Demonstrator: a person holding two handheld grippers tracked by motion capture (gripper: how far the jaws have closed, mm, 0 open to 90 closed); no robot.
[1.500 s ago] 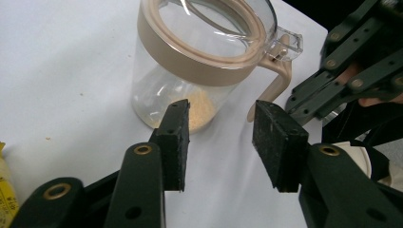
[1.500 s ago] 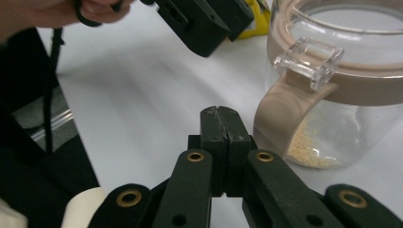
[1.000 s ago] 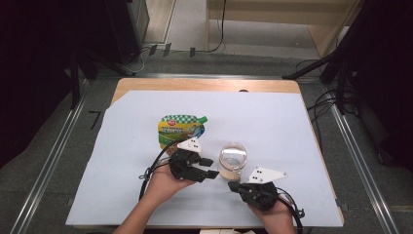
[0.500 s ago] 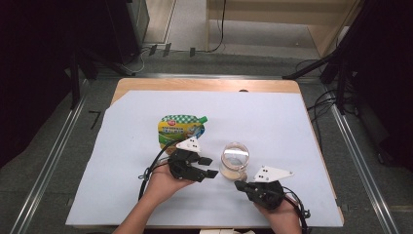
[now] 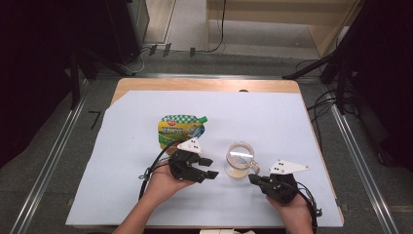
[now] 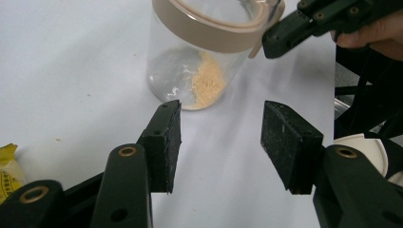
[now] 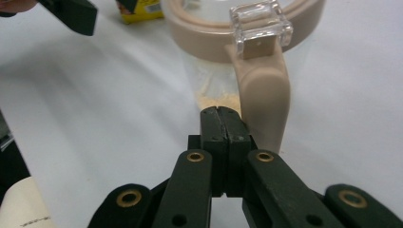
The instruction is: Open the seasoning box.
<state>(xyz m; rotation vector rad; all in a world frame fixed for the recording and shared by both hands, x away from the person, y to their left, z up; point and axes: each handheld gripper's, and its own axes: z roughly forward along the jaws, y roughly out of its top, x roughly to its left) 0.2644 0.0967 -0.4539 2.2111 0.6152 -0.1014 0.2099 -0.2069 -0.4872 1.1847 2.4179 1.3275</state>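
Observation:
A clear jar [image 5: 239,160] with a beige rim and a little tan powder at its bottom stands on the white sheet [image 5: 272,122]. A green and yellow spout pouch [image 5: 180,129] lies flat behind my left gripper. My left gripper [image 5: 208,170] sits just left of the jar, open, its pads [image 6: 164,137] short of the jar [image 6: 199,61] with nothing between them. My right gripper [image 5: 253,179] is shut on nothing at the jar's front right. Its tips [image 7: 220,116] lie beside the hanging beige latch [image 7: 263,95] with its clear clip [image 7: 260,26].
The white sheet covers a wooden table [image 5: 204,85] whose right edge is close to my right hand. A white round object [image 6: 363,145] shows low beyond the table edge in the left gripper view. Cables trail from both grippers toward the front edge.
My right hand and gripper have slid to the right along the front of the table, staying shut. The left gripper has kept its place and opening.

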